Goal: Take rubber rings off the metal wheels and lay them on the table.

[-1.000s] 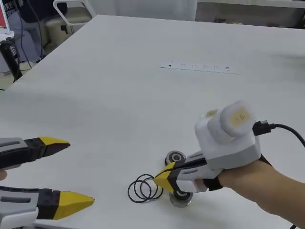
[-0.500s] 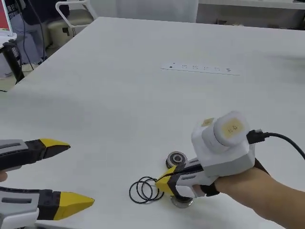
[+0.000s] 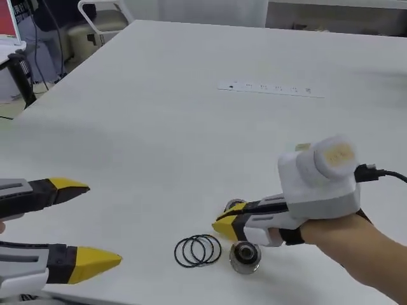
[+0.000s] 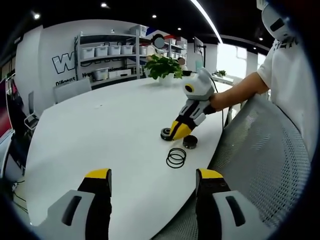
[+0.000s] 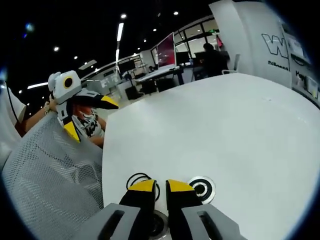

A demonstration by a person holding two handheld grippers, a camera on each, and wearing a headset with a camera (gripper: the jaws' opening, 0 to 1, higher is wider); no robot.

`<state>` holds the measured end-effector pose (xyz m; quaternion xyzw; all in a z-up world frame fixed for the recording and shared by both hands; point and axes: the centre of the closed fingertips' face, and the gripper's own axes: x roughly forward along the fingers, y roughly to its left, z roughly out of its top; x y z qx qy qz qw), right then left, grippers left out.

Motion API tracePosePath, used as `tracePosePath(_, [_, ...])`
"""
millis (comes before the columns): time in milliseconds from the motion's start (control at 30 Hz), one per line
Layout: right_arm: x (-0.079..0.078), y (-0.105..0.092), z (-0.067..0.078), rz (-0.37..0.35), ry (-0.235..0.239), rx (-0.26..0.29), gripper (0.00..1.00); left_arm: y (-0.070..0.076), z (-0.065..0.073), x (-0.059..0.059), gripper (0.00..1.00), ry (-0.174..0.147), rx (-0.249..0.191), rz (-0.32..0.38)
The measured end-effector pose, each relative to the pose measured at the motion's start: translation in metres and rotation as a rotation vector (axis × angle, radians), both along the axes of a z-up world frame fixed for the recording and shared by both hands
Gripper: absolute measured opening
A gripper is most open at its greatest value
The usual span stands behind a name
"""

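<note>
Near the desk's (image 3: pixel 191 114) front edge, three rings (image 3: pixel 198 250) already off and down flat, overlapped in a short row. Long axis of that row along the front edge, left to right, open faces up. Just right of them, a near wheel (image 3: pixel 245 256) lying hub-up, rim looking like bare metal. Behind it, toward the far edge, a far wheel (image 5: pixel 202 188), also flat; no telling about rubber left on it. Between the two wheels, right claw (image 3: pixel 224 225) hovering, pointed at the rings, clenched to a sliver, gripping nothing visible. Further left along the front edge, left claw (image 3: pixel 86 222) released wide, idle, well apart from everything. Looks mostly done, with at most the far wheel left to strip.
</note>
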<state>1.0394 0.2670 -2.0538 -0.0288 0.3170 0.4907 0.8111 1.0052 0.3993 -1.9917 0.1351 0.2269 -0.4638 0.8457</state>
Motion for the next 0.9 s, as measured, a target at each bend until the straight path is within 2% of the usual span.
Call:
tracePosePath(233, [0.017, -0.02, 0.008, -0.076, -0.026, 0.033, 0.06, -0.001, 0.006, 0.002, 0.65, -0.011, 0.013, -0.013])
tracePosePath(400, [0.026, -0.036, 0.007, -0.124, -0.039, 0.029, 0.07, -0.012, 0.021, 0.009, 0.65, -0.038, -0.006, -0.044])
tracePosePath(567, [0.028, -0.047, 0.003, -0.152, -0.044, 0.015, 0.08, -0.024, 0.028, 0.019, 0.65, -0.065, 0.018, -0.094])
tracePosePath(667, [0.029, -0.051, 0.0, -0.16, -0.036, 0.013, 0.09, -0.035, 0.032, 0.022, 0.65, -0.074, 0.025, -0.148])
tracePosePath(900, [0.026, -0.054, -0.006, -0.138, -0.036, -0.019, 0.11, -0.057, 0.032, 0.029, 0.65, -0.091, 0.083, -0.266])
